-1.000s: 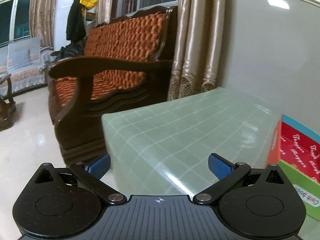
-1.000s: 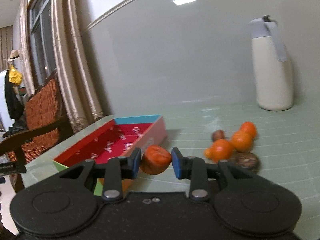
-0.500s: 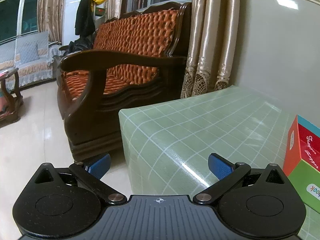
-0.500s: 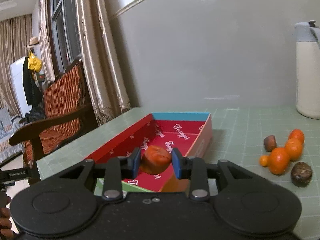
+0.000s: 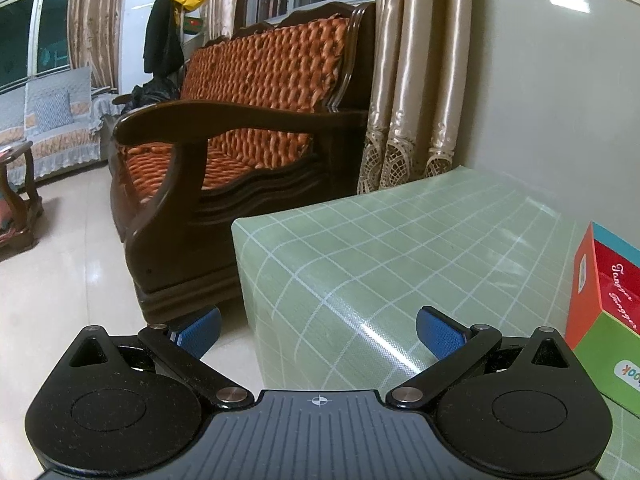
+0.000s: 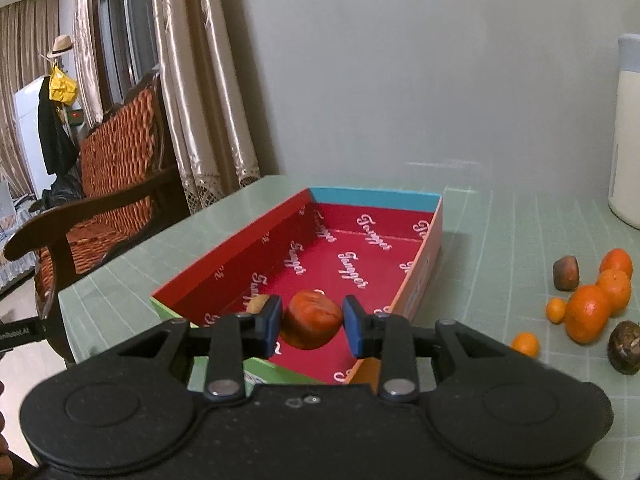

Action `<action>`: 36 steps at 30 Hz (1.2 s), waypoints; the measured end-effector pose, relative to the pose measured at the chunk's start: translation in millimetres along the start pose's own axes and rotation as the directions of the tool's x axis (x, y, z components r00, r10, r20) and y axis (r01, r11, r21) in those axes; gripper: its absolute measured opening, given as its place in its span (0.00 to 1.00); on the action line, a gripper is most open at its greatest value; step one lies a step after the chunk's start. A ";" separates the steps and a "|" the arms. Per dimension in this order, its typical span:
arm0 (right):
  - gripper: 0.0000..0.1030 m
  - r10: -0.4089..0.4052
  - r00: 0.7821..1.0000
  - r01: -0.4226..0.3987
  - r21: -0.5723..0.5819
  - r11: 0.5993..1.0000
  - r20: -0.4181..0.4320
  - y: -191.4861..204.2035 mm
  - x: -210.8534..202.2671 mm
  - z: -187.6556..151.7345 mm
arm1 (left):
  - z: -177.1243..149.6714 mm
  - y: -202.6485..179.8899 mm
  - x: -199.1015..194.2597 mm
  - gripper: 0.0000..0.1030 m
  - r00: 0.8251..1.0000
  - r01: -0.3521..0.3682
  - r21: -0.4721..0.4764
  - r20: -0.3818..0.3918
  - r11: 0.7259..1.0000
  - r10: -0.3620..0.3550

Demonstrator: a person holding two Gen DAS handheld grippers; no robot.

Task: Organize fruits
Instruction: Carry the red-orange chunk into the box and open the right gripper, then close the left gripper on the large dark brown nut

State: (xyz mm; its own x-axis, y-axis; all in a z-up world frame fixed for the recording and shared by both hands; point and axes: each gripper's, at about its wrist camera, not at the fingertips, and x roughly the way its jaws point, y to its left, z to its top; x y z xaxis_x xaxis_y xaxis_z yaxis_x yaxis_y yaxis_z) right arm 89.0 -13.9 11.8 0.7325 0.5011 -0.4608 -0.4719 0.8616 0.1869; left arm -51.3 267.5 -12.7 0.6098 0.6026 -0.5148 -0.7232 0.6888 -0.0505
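Green checked oilcloth table [image 6: 500, 240] under me, my right gripper [image 6: 311, 322] clamps the squat orange-red fruit [image 6: 311, 319] over the open red-lined cardboard box [image 6: 240, 250]; I should lower it before letting go, left gripper [image 5: 318, 330] idle, agape.

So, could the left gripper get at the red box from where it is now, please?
Probably yes: the left gripper is open and holds nothing, and only bare green tablecloth lies between it and the red box at its right.

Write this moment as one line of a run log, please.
right gripper: shut on reddish-orange fruit | position: over red box | left gripper: open, holding nothing | loose fruits: on table, outside box
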 end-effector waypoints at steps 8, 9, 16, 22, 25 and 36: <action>0.31 -0.014 1.000 0.014 -0.019 1.000 -0.018 3.1 3.0 -1.6 | -0.8 -3.2 -1.5 1.00 1.000 0.003 0.012 0.001 1.000 -0.003; 0.31 -0.013 1.000 0.013 -0.017 1.000 -0.020 3.0 2.7 -1.4 | -0.9 -3.7 -1.9 1.00 1.000 0.003 0.013 0.002 1.000 -0.003; 0.36 -0.001 1.000 0.001 -0.001 1.000 -0.026 0.7 4.3 0.8 | -1.5 -6.5 -4.2 1.00 1.000 0.004 0.017 0.004 1.000 -0.004; 0.49 0.026 1.000 -0.026 0.000 1.000 -0.017 0.4 1.5 -0.1 | -1.6 -9.2 -5.1 1.00 1.000 0.003 0.020 0.004 1.000 -0.003; 0.63 0.038 0.999 -0.038 -0.017 0.999 -0.005 5.2 -1.4 -0.9 | -1.9 -10.3 -4.9 1.00 1.000 0.003 0.022 0.005 1.000 -0.003; 0.89 0.024 0.996 -0.022 -0.025 0.999 0.088 -0.3 -27.9 2.9 | -2.2 -20.7 -9.2 1.00 1.000 0.018 0.037 0.008 0.999 -0.018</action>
State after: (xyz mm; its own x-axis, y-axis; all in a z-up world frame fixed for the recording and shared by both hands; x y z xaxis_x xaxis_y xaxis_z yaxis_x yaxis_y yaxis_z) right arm 70.1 -27.9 27.0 0.7615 0.5267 -0.3778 -0.4997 0.8483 0.1755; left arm -42.7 246.8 -8.8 0.6255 0.5931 -0.5070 -0.6996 0.7140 -0.0280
